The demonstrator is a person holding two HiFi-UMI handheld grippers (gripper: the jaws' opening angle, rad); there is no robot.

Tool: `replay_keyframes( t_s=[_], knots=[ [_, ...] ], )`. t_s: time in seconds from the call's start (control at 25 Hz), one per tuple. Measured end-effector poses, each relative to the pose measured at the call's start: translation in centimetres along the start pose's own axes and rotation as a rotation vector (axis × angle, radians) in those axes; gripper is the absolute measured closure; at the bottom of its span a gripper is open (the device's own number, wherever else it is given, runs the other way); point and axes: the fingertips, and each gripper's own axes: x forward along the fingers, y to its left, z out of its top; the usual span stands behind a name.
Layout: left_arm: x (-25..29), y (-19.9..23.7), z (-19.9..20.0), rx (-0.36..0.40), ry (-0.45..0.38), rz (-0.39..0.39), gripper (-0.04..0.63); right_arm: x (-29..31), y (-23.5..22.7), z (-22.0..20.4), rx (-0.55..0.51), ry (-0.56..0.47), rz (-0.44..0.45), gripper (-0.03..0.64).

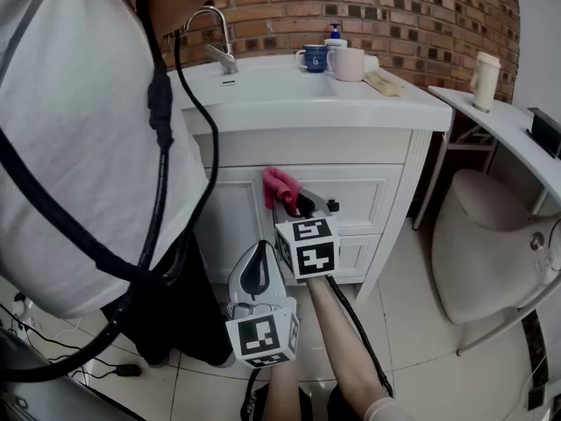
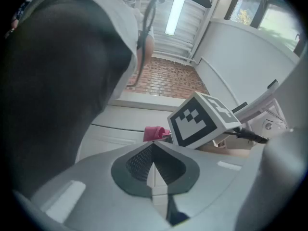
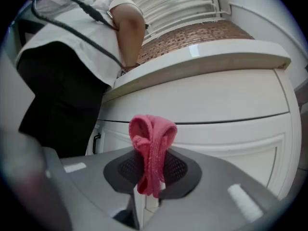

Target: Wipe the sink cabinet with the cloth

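Note:
A pink cloth (image 3: 151,148) is pinched between the jaws of my right gripper (image 3: 150,170), bunched and standing up past the tips. In the head view that right gripper (image 1: 294,202) holds the cloth (image 1: 280,185) against the white sink cabinet's (image 1: 368,196) front, just below the countertop. The cabinet's drawer panel (image 3: 216,109) fills the right gripper view. My left gripper (image 1: 256,274) hangs lower, in front of the cabinet, jaws shut with nothing between them. From the left gripper (image 2: 153,159) view the cloth (image 2: 155,133) and the right gripper's marker cube (image 2: 202,119) show ahead.
On the countertop stand a faucet (image 1: 215,33), a blue mug (image 1: 314,58), a white mug (image 1: 348,63) and a soap bottle (image 1: 334,35). A white side table (image 1: 504,130) with a cup (image 1: 484,82) and a grey chair (image 1: 482,244) stand to the right. Cables hang from the person's white shirt (image 1: 79,130).

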Motion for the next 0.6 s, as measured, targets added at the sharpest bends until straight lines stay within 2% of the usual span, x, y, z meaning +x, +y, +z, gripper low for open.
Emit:
replay_keyframes(
  t_s=[0.16,0.4,0.6],
  knots=[
    [1.2,-1.8,-1.0,-0.011,0.016,-0.046,0.588,0.2,-2.3,0.2,-0.003,-0.008,-0.025,0.548],
    [1.8,-3.2,-2.3,-0.006,0.047,-0.072,0.588,-2.9,-9.3,-0.4,0.007,0.02,-0.135,0.548],
    [2.2,-4.1,-3.4,-0.013,0.067,-0.07,0.588,-8.6,-18.6,-2.2,0.142,0.007,-0.339,0.548]
  ],
)
